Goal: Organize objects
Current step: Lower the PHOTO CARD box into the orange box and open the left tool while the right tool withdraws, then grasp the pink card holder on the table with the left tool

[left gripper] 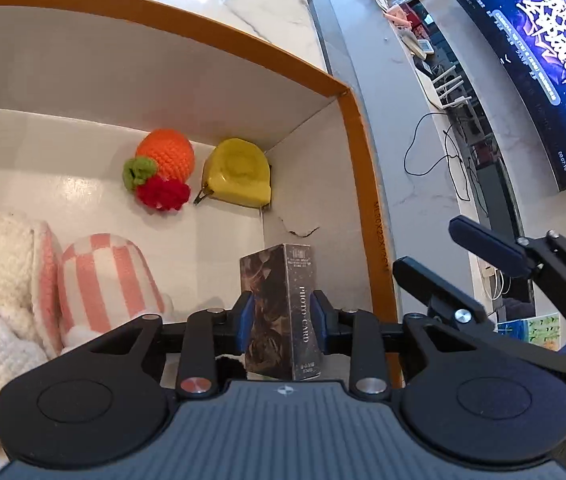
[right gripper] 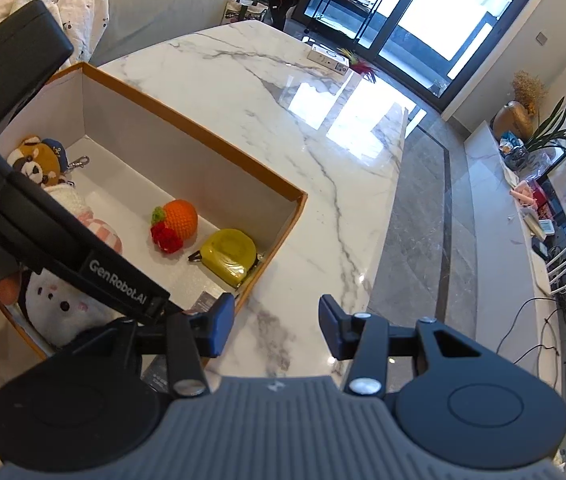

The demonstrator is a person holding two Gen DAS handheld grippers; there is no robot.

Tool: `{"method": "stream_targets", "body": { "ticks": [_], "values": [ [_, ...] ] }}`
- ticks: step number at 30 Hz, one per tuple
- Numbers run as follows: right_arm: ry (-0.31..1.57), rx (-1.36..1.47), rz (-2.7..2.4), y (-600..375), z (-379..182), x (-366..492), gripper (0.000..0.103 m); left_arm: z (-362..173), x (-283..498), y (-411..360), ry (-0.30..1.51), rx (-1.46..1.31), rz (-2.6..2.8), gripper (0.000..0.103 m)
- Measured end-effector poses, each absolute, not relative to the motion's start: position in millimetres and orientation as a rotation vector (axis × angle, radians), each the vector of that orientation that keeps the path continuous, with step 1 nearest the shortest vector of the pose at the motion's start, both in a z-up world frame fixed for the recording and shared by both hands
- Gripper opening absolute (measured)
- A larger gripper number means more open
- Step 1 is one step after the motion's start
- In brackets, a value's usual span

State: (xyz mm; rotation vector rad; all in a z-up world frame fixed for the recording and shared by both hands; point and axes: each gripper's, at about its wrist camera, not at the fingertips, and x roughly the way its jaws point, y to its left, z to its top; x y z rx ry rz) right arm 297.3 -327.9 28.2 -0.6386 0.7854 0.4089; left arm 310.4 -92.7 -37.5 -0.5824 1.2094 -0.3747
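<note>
Glossy marble table [right gripper: 283, 128], matt cardboard box [left gripper: 171, 76], crocheted yarn orange [left gripper: 167, 156].

"PHOTO CARD" on side of dark box [left gripper: 279, 312] between left fingers [left gripper: 245, 320]. "GenRobot.AI" on black gripper body [right gripper: 119, 282], left of right fingers [right gripper: 221, 322].

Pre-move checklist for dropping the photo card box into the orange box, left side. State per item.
1. Photo card box sits between the left hand-held gripper pads: ok, though whether the pads press it cannot be told.
2. Card box is inside the orange-rimmed box, near its right wall: ok.
3. Floor under the card box free: cannot tell, the gripper body hides it.
4. Yellow tape measure and crocheted orange stand apart from the card box: ok.
5. Striped pink plush close on the left but not touching: ok.
6. Right hand-held gripper empty, outside the box over the marble table: ok.
</note>
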Motion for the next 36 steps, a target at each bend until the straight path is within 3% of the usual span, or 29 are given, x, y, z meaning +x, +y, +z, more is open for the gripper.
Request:
{"method": "stream_targets", "body": {
  "ticks": [2,11,26,36],
  "values": [
    [0.789,-0.635,0.408,-329.7,29.3,295.7,0.045,-42.1,312.5,-94.1,1.224,-0.628,-0.404,0.023],
    [0.807,-0.620,0.410,-335.0,29.8,290.9,0.042,-45.7,309.7,-91.7,1.239,-0.660,-0.429,0.022],
    [0.697,-0.466,0.453,-341.7,70.0,203.4,0.043,62.4,198.5,-72.8,0.879,-0.230,-0.438,0.023],
    [0.599,-0.163,0.409,-342.2,48.1,121.5,0.043,76.0,110.2,-38.1,0.728,-0.086,-0.367,0.023]
  ]
}}
